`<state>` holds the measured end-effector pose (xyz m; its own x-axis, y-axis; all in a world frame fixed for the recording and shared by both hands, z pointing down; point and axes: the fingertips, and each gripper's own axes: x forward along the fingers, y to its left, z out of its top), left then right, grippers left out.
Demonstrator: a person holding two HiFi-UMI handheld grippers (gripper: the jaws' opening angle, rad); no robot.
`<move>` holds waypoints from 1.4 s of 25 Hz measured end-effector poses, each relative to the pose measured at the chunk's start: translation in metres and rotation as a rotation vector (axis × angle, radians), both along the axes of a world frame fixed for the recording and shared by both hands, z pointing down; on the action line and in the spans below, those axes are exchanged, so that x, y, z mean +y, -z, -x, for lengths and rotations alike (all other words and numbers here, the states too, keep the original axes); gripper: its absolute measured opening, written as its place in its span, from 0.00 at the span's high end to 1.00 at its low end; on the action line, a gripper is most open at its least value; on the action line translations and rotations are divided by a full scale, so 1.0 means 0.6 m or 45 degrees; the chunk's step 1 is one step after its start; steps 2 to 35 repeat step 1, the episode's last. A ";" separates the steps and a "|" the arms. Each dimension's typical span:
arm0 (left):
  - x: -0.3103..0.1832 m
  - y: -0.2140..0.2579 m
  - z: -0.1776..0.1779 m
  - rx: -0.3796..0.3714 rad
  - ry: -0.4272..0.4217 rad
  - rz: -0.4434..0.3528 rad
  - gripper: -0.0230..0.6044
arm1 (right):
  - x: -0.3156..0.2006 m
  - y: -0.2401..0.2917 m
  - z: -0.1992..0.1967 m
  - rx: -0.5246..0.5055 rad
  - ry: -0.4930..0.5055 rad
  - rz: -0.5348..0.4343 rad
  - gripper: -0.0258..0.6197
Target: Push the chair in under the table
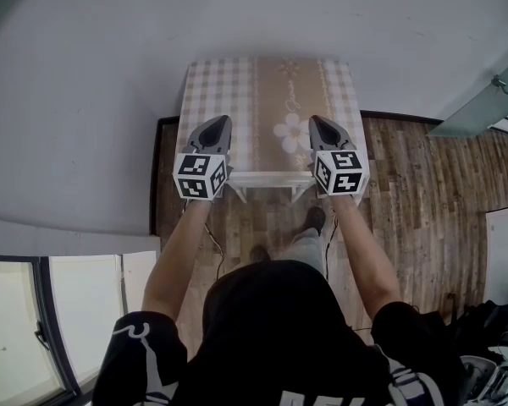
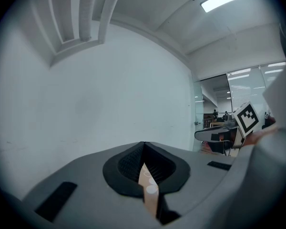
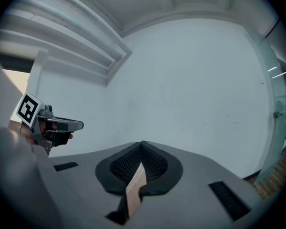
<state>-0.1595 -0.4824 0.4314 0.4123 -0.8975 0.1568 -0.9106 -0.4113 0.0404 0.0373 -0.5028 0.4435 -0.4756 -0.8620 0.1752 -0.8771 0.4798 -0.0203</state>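
Left gripper and right gripper: jaws together, empty, above the table near edge. What appears to be the white chair back lies mid-frame between them, its rail running left to right, equally near both.

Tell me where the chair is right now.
In the head view, the chair shows as a white frame at the near edge of the table, between the left tool and the right tool, just beyond the person's shoes.

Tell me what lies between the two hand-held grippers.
Head view: flowered tablecloth between left hand-held gripper and right hand-held gripper, white chair back at its near edge.
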 end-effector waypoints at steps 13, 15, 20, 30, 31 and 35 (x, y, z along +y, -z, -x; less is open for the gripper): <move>-0.002 0.000 0.000 -0.001 0.001 -0.001 0.92 | -0.002 0.000 0.000 0.000 0.001 0.000 0.94; -0.002 0.000 0.000 -0.001 0.001 -0.001 0.92 | -0.002 0.000 0.000 0.000 0.001 0.000 0.94; -0.002 0.000 0.000 -0.001 0.001 -0.001 0.92 | -0.002 0.000 0.000 0.000 0.001 0.000 0.94; -0.002 0.000 0.000 -0.001 0.001 -0.001 0.92 | -0.002 0.000 0.000 0.000 0.001 0.000 0.94; -0.002 0.000 0.000 -0.001 0.001 -0.001 0.92 | -0.002 0.000 0.000 0.000 0.001 0.000 0.94; -0.002 0.000 0.000 -0.001 0.001 -0.001 0.92 | -0.002 0.000 0.000 0.000 0.001 0.000 0.94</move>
